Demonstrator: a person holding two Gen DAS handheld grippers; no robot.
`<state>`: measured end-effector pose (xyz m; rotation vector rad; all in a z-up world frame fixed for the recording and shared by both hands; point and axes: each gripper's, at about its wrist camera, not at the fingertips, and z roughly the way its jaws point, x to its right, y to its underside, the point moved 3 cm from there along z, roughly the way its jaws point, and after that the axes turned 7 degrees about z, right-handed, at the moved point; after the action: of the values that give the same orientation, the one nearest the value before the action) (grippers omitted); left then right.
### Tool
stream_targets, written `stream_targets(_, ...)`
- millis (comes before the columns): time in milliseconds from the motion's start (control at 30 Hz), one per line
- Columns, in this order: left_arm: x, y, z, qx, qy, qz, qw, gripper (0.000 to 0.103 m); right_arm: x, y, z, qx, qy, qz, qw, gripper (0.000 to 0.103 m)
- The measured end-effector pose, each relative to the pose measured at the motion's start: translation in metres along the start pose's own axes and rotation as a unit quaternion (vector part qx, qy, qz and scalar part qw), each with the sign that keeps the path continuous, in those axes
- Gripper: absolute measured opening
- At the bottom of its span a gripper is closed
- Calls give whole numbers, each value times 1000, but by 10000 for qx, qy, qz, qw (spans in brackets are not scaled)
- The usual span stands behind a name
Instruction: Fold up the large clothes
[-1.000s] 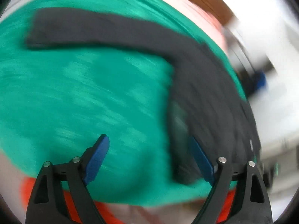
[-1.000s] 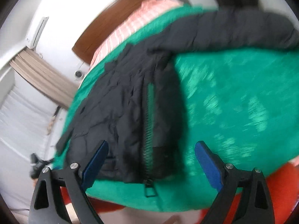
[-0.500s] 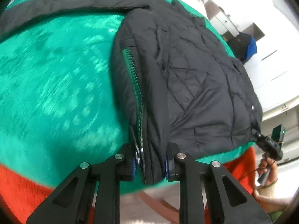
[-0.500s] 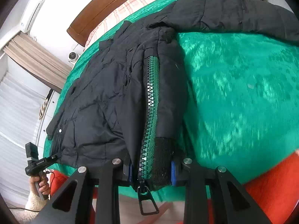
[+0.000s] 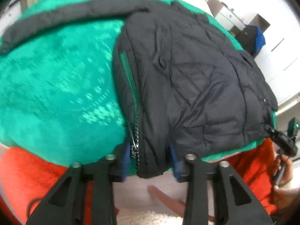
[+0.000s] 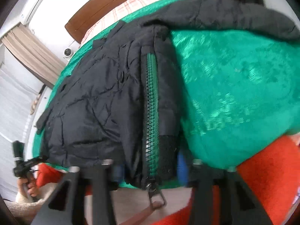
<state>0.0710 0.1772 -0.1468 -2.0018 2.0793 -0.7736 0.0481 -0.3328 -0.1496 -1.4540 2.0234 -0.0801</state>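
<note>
Blue-padded fingers [image 5: 125,159] of the left gripper [image 5: 150,161] are parted around the hem of a black quilted jacket [image 5: 187,86], having just been opening; whether the pads touch cloth cannot be told through the blur. The right gripper [image 6: 150,168] is likewise spread around the zipper edge (green teeth, dangling pull). Laid on a green blanket [image 5: 56,93], the jacket seems folded in half, one sleeve left outstretched; folding looks far from finished.

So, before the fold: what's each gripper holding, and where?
Nothing gripped: left gripper and right gripper have just been opening, jacket hem loose between each.
</note>
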Motion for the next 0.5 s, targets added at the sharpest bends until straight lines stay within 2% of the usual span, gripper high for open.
stream_targets(33,-2,0,-9,153,-64,-19,9999,60,0,1,-6,115,76,-19,9999,70)
stream_targets(100,-6,-8,-33,675,-261,-142,9973,89,0,2,-20,413,195,-81,9989,71)
stream_targets(133,-9,-11,-45,936,-368,-219,9947,95,0,2,-26,561,319,-142,9978,72)
stream_targets(167,-15,-17,-60,1337,-573,-364,9887,102,-1,1,-34,778,509,-256,9953,75)
stream_targets(267,-48,-23,-87,1898,-979,-680,9746,103,-8,-3,-52,1470,1117,-631,9808,89)
stream_targets(367,-65,-36,-80,1749,-1276,-792,9731,103,-4,-9,-54,1632,1325,-516,9763,90)
stream_targets(500,-81,-39,-57,1374,-1385,-975,9759,103,6,-9,-46,1552,1497,-140,9764,90)
